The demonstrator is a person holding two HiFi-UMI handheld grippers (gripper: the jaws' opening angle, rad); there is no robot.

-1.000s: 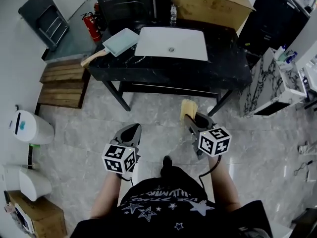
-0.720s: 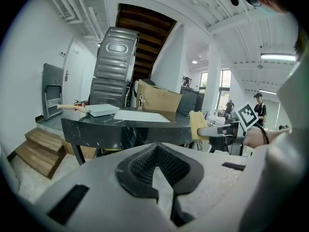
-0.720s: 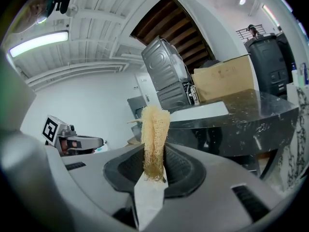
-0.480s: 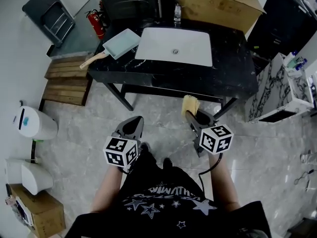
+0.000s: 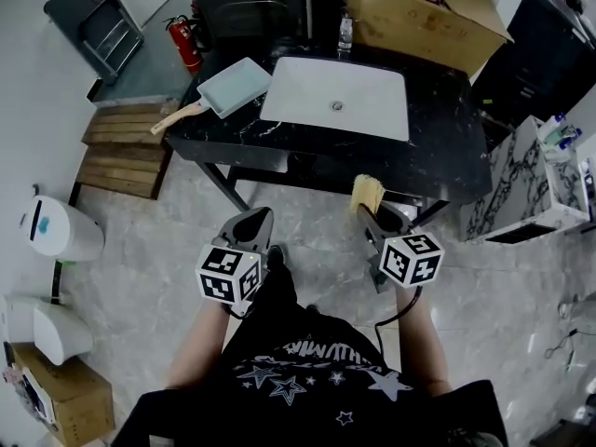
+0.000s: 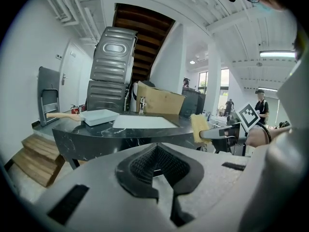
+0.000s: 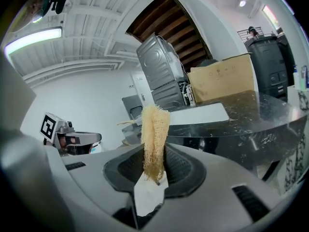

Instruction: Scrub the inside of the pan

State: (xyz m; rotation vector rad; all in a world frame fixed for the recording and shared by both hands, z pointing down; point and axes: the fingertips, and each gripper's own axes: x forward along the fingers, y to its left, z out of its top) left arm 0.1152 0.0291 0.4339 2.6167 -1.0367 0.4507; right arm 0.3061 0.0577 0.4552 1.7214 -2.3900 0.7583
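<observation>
The pan (image 5: 232,86) is a pale rectangular one with a wooden handle; it rests on the left end of the black marble table (image 5: 438,142), seen low and far off as the pan (image 6: 99,116) in the left gripper view. My right gripper (image 5: 371,210) is shut on a yellow loofah scrubber (image 5: 365,191), which stands upright between the jaws as the scrubber (image 7: 154,137) in the right gripper view. My left gripper (image 5: 251,225) is shut and holds nothing. Both grippers hang over the floor, short of the table's near edge.
A white sink basin (image 5: 335,96) is set in the tabletop right of the pan. A cardboard box (image 5: 419,17) and a bottle (image 5: 345,32) stand behind it. A red extinguisher (image 5: 187,43), wooden steps (image 5: 119,152) and a white bin (image 5: 56,229) lie left; a marble cabinet (image 5: 535,194) stands right.
Both grippers and the person have moved forward toward the table, which now lies closer. The scrubber stays held in the right gripper.
</observation>
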